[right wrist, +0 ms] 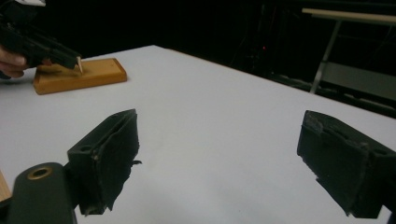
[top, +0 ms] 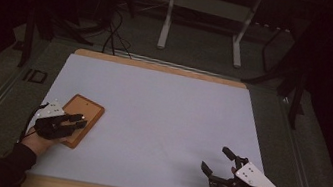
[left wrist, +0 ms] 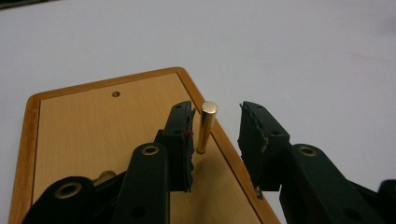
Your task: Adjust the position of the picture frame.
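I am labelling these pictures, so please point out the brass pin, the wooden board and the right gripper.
brass pin (left wrist: 206,127), left gripper view, middle of its shaft.
wooden board (left wrist: 93,126), left gripper view, bare top face.
right gripper (top: 217,161), high view, gap midway between the tips of its open jaws.

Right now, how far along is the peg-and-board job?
Done: a brass peg stands upright in the wooden board, near its edge. In hand: the left gripper has its jaws open around that peg, not closed on it. Left: the far hole in the board is empty. The right gripper hangs open, holding nothing.
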The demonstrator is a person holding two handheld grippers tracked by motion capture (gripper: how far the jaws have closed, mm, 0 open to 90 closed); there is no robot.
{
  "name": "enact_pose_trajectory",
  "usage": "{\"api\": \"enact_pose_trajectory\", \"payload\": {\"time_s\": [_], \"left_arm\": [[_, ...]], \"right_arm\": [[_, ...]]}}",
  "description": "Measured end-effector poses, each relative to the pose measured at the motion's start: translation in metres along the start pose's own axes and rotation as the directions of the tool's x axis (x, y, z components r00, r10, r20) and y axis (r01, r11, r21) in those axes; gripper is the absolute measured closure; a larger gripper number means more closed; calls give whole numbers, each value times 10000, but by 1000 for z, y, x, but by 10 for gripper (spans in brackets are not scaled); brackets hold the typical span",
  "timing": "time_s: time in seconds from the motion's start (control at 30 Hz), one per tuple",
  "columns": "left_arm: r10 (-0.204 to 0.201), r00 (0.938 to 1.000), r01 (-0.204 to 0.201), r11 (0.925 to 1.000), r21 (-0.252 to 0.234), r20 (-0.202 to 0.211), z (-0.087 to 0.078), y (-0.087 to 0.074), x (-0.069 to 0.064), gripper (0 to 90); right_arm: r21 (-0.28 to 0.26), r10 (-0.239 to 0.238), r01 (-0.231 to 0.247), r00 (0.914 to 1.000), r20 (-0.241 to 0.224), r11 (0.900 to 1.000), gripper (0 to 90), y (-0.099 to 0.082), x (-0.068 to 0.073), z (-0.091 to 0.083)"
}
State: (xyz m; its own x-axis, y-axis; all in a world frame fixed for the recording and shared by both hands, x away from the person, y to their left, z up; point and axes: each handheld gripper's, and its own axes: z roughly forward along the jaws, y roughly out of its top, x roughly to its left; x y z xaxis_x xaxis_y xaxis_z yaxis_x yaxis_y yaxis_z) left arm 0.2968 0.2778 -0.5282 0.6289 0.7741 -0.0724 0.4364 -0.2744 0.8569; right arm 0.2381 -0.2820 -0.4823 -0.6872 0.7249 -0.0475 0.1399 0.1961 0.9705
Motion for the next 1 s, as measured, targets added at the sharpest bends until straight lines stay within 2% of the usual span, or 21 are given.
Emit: {"api": "enact_pose_trajectory", "payload": {"time_s": [0.23,0.37,0.6,0.67,0.83,1.0], "left_arm": [[87,9999,-83,9994,329,-122,9,0,0,757],[-18,9999,22,9997,255,-138,10,-2,2,826],[96,9998,-92,9998,202,-194,10,-3,2,846],[175,9992,-168,9996,211,-347,10,-1,0,850],[-61,9990,62,10000,13,-453,6,1,1,853],[4,9988,-4,10000,-2,-492,3,6,1,853]], "right_arm": [[38,19,-18,10000,-63,10000,124,0,0,-1],[90,50,-49,9999,-89,9999,124,-1,0,0],[220,83,-81,9999,-95,9997,127,-1,0,2],[210,106,-104,9999,-106,9997,127,-1,0,2],[191,139,-137,9999,-83,9997,128,-1,-1,2],[228,170,-168,9998,-112,9996,128,-2,-1,2]]}}
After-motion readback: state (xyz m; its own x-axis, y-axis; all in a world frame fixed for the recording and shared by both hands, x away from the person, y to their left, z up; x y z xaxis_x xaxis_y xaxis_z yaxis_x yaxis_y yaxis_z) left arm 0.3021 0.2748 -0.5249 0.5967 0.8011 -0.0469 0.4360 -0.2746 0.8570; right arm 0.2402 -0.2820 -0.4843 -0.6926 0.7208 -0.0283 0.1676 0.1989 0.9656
